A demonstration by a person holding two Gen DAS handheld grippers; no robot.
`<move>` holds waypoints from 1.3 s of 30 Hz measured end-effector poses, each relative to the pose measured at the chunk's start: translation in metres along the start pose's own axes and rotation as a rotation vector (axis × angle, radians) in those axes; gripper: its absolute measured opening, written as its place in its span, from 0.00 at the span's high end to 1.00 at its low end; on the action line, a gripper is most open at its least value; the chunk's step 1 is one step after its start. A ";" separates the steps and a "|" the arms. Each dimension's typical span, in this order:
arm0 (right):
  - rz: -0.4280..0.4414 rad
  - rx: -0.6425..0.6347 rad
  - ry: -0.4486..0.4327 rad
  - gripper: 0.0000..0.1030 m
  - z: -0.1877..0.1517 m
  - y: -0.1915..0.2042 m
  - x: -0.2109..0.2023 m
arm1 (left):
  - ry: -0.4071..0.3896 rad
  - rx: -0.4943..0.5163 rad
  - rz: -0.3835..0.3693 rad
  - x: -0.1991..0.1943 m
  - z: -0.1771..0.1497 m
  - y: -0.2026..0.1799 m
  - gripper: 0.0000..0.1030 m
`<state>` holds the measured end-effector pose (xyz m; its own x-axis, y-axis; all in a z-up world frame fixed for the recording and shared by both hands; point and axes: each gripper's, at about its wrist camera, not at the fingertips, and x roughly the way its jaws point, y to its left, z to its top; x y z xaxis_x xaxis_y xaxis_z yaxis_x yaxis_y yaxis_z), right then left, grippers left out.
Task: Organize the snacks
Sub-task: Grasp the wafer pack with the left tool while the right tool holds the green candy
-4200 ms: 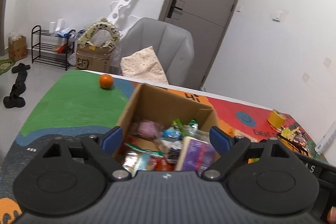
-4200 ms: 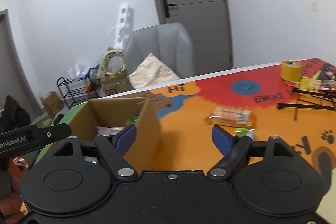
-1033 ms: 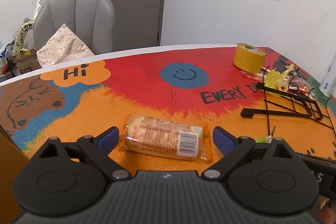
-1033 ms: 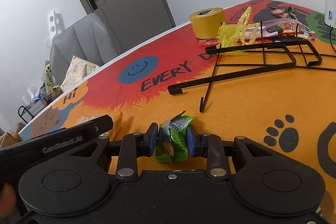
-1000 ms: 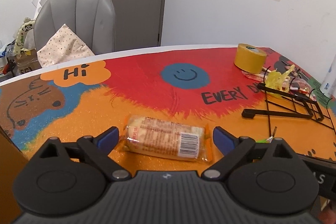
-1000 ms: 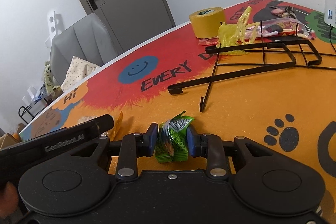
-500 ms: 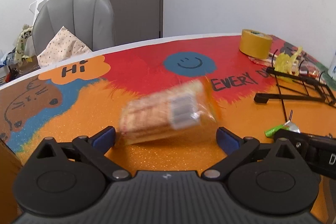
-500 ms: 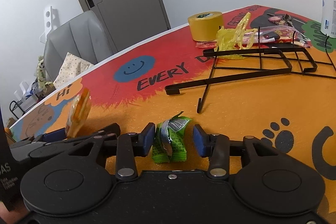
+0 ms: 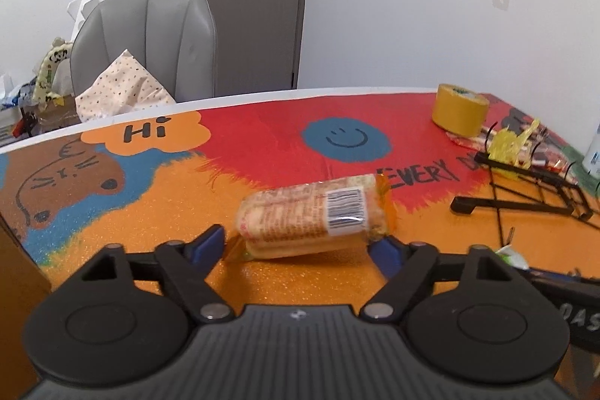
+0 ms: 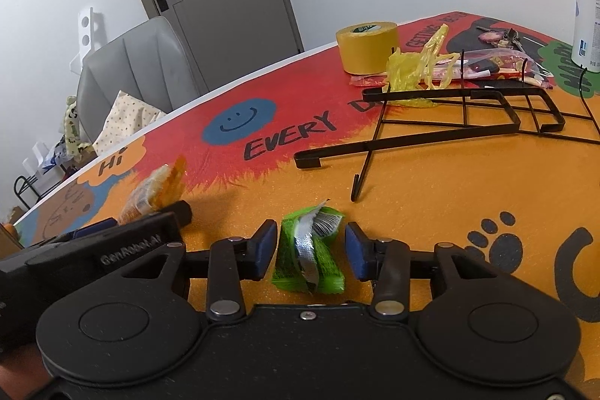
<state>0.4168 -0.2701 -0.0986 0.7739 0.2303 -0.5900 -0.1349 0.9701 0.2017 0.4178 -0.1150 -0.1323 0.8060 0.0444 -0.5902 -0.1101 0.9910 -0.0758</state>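
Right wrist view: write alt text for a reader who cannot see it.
A small green snack packet lies on the orange table mat between the right gripper's jaws, which stand just clear of it. Behind lie a black wire rack and yellow tape roll; the left gripper carries a biscuit pack.

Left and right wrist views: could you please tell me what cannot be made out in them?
- Left wrist view: cardboard box, cut off by the left edge; contents unseen.
- Right wrist view: biscuit packet, mostly hidden behind the left gripper, whose jaws are closing around it; pad contact unclear.
- Right wrist view: white bottle, cut by the right edge; label too small to read.
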 end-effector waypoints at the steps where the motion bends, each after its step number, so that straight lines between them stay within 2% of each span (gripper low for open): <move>1: -0.001 -0.003 0.000 0.58 0.000 0.000 0.000 | -0.003 0.002 -0.004 -0.003 0.000 -0.001 0.34; 3: -0.001 -0.011 -0.001 0.59 -0.001 0.002 0.000 | 0.002 -0.002 -0.012 -0.008 -0.001 -0.001 0.37; 4: -0.002 -0.015 -0.003 0.61 -0.002 0.002 0.000 | 0.001 -0.004 -0.016 -0.012 -0.001 0.000 0.42; 5: -0.001 -0.017 -0.004 0.66 -0.002 0.003 0.000 | -0.008 -0.003 -0.016 -0.017 -0.002 0.000 0.48; 6: 0.005 -0.017 -0.004 0.67 -0.003 0.003 0.001 | -0.002 -0.006 -0.027 -0.020 -0.002 0.001 0.80; 7: 0.011 -0.015 -0.004 0.68 -0.003 0.004 0.001 | 0.019 -0.017 -0.034 -0.021 -0.002 0.002 0.86; 10: 0.029 -0.015 -0.004 0.70 -0.005 0.006 0.000 | 0.017 -0.019 -0.048 -0.031 -0.005 0.002 0.91; 14: 0.075 0.026 -0.002 0.70 -0.010 0.005 -0.008 | 0.006 -0.019 -0.052 -0.045 -0.007 0.004 0.92; 15: 0.086 0.034 -0.001 0.70 -0.012 0.005 -0.010 | 0.001 -0.019 -0.044 -0.047 -0.007 0.006 0.91; 17: 0.084 0.033 0.000 0.70 -0.016 0.006 -0.011 | -0.015 -0.018 -0.012 -0.049 -0.004 0.006 0.80; 18: 0.077 0.032 0.003 0.70 -0.017 0.006 -0.010 | -0.016 -0.018 0.001 -0.047 -0.002 0.007 0.66; 19: 0.076 0.029 -0.001 0.70 -0.016 0.006 -0.010 | -0.017 -0.021 0.014 -0.046 0.000 0.007 0.43; 21: 0.067 0.032 -0.011 0.70 -0.014 0.003 -0.009 | -0.042 -0.039 0.036 -0.043 0.003 0.006 0.19; 23: 0.068 0.045 -0.014 0.70 -0.014 -0.003 -0.007 | -0.070 -0.038 0.039 -0.041 0.005 0.003 0.17; 26: 0.087 0.075 -0.010 0.70 -0.013 -0.009 -0.007 | -0.052 -0.036 0.057 -0.026 0.010 -0.004 0.17; 31: 0.055 0.053 -0.031 0.70 -0.013 -0.005 -0.010 | -0.044 -0.054 0.100 -0.006 0.017 -0.008 0.17; 39: -0.014 0.095 -0.045 0.70 -0.009 -0.017 -0.008 | -0.020 -0.032 0.186 0.020 0.018 -0.012 0.17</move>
<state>0.4072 -0.2883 -0.1042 0.8024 0.2109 -0.5582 -0.0661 0.9611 0.2681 0.4455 -0.1243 -0.1289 0.7817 0.2293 -0.5799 -0.2762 0.9611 0.0076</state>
